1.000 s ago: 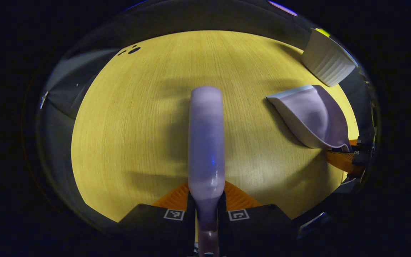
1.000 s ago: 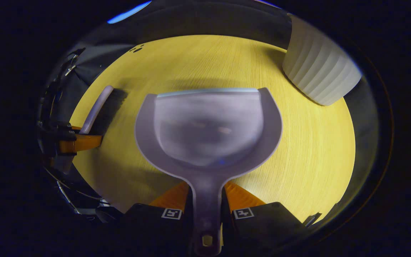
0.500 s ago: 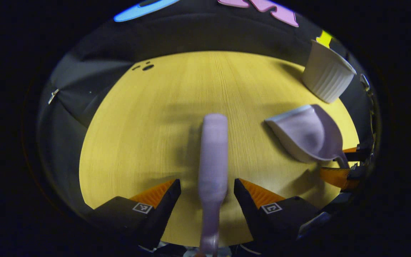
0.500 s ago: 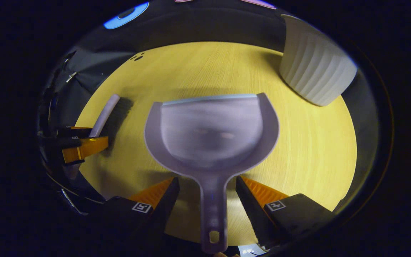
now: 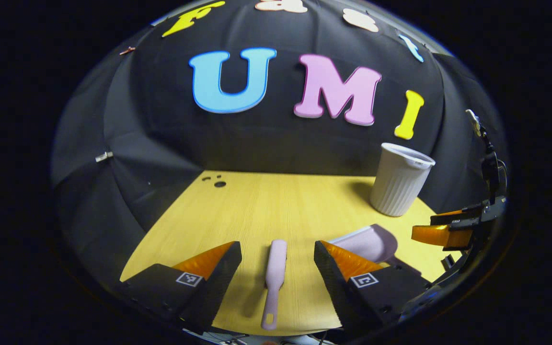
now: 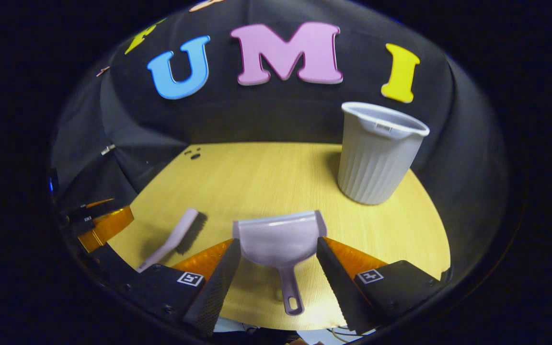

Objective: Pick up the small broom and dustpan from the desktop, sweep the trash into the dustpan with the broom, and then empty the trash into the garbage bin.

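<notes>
Both tools hang above the near edge of the tabletop (image 6: pixel 276 172), and neither grips anything. The left tool (image 5: pixel 276 268) has its jaws spread wide, with the small broom (image 5: pixel 275 273) lying flat on the wood between them, handle toward the camera, touched by neither finger. The right tool (image 6: pixel 276 268) is just as wide open, and the dustpan (image 6: pixel 278 239) sits on the tabletop between its jaws, mouth facing away, handle pointing back at the tool. In the right gripper view the broom rests to the left of the pan, bristles down on the far side, the two lying near each other but apart.

That layout reads as deliberate: each item straight under the tool meant for it, handles nearest the person for an easy grasp.

The garbage bin (image 6: pixel 376 153) stands upright at the far right of the tabletop, well apart from the pan. Its inside cannot be seen from here. The dustpan's scoop looks empty, and I can spot no trash on the wood. My read: either the job is finished or not started; these frames alone cannot say.
</notes>
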`<state>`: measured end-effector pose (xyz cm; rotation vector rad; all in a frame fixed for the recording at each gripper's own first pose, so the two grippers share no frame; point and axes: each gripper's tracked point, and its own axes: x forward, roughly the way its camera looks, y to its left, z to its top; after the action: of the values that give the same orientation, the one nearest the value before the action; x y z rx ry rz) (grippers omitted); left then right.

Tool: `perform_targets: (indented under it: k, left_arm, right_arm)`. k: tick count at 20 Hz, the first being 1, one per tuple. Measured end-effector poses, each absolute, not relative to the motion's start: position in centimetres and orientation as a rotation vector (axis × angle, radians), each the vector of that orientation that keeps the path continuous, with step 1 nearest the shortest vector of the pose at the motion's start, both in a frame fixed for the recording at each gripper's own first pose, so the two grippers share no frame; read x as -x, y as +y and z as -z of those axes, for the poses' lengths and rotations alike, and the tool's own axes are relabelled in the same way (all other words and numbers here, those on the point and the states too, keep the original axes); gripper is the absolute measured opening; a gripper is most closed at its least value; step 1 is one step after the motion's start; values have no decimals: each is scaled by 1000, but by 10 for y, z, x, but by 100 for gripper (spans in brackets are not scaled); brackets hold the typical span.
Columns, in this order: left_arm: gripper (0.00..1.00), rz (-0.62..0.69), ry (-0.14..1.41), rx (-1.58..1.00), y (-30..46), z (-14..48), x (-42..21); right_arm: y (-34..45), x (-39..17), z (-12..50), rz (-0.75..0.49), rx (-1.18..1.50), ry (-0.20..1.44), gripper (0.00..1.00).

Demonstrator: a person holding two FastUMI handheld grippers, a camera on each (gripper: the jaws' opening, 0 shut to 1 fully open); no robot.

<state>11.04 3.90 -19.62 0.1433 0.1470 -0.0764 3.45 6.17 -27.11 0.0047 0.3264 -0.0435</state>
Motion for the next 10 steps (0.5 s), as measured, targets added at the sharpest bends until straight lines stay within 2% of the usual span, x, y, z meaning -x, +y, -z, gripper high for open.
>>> perform_targets:
  k: [5, 10]
  left_arm:
    - [96, 105, -9, -145, 24, 163, -41]
    - [96, 171, -24, -121, 6, 168, 7]
  right_arm:
    - [95, 29, 206, 4, 10, 150, 99]
    - [112, 79, 185, -19, -6, -2, 99]
